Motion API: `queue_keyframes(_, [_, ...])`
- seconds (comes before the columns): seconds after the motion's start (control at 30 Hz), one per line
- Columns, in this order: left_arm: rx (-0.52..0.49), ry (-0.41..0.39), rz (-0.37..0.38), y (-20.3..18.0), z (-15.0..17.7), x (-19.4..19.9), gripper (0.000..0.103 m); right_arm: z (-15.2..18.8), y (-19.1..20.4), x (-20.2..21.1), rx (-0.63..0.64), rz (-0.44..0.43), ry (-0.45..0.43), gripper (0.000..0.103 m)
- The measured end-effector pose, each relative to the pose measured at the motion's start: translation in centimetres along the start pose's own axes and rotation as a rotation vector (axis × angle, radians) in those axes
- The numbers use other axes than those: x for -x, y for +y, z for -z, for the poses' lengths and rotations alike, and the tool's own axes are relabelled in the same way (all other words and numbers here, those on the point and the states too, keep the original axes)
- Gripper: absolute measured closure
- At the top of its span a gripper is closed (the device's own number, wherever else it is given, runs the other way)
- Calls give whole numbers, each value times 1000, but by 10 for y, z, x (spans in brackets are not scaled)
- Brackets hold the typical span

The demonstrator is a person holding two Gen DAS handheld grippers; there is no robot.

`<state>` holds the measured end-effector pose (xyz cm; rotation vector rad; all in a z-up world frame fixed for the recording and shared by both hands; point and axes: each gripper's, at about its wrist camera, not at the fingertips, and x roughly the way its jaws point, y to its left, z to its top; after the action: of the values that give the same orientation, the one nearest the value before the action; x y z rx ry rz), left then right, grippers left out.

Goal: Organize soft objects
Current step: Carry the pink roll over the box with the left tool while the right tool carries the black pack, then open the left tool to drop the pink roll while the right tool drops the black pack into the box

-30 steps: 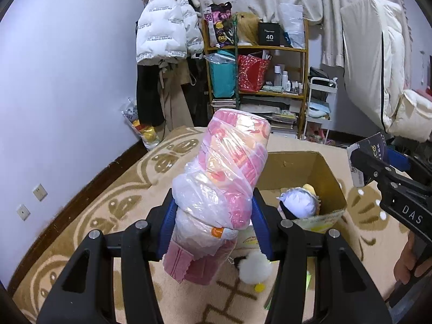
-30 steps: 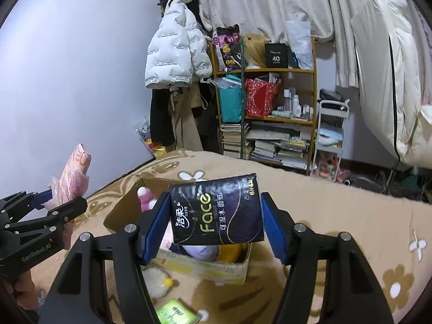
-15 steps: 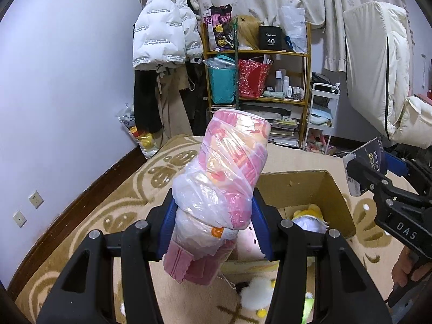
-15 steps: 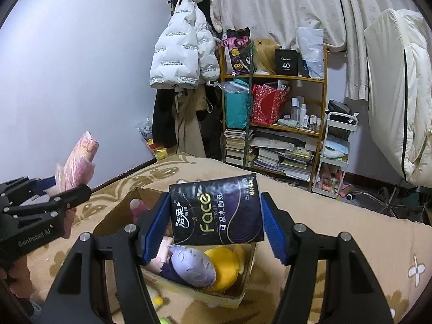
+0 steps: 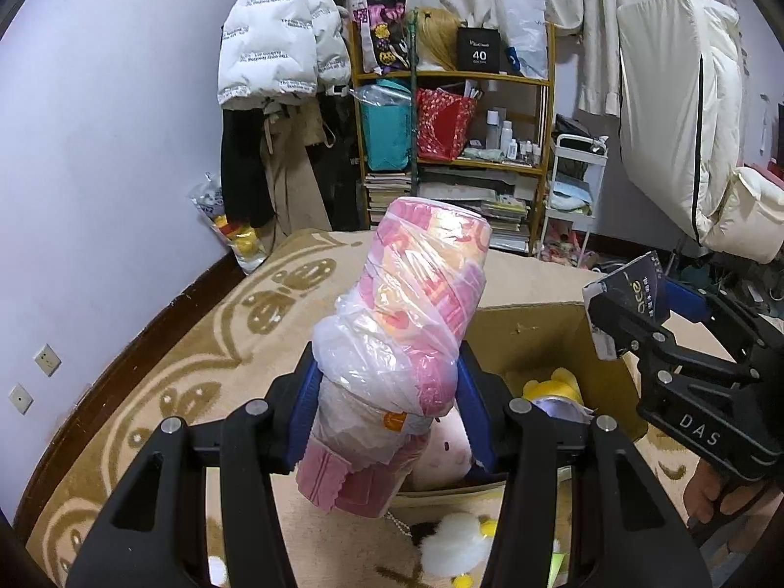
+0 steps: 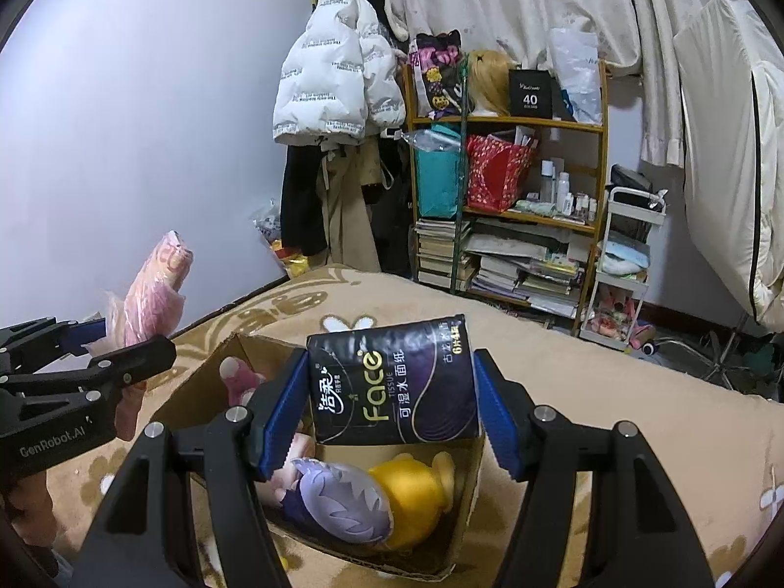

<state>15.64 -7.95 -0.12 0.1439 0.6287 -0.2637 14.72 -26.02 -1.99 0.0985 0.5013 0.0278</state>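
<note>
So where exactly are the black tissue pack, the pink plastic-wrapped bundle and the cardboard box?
black tissue pack (image 6: 394, 387): right wrist view, middle of its printed front.
pink plastic-wrapped bundle (image 5: 416, 338): left wrist view, middle of its wrapped body.
cardboard box (image 6: 196, 392): right wrist view, inner left wall.

Both wrist views (2 fisheyes) look forward and downward, sharing the nearby cardboard box (image 5: 534, 338) and shelf (image 6: 509, 122).
</note>
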Motion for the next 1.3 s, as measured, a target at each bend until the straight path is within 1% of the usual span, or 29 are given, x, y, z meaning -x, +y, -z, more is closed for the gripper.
queue_keyframes(0.17, [-4,24,3,-2,4,-12,53,5,-2,-8,5,5,16,34])
queue_keyframes(0.3, [15,36,6,1,7,-18,53,10,-6,-14,-6,11,36,34])
queue_keyframes(0.5, [56,51,13,10,10,-25,53,13,-10,-16,-4,23,38,34])
queue_keyframes(0.6, [71,53,26,13,12,-27,52,17,-12,-17,-4,36,35,34])
queue_keyframes(0.73, [108,55,55,18,14,-31,52,19,-16,-19,-12,33,40,34])
queue_keyframes(0.83, [127,48,62,21,14,-32,52,21,-18,-18,-17,30,37,34])
queue_keyframes(0.93, [125,41,62,21,14,-32,52,23,-19,-18,-20,29,36,34])
queue_keyframes(1.03, [102,24,31,19,13,-31,52,21,-18,-20,-28,20,43,34])
queue_keyframes(1.2, [108,51,42,19,15,-39,52,22,-19,-25,-51,7,55,33])
queue_keyframes(1.3, [105,66,49,18,15,-42,50,21,-22,-33,-73,-16,86,33])
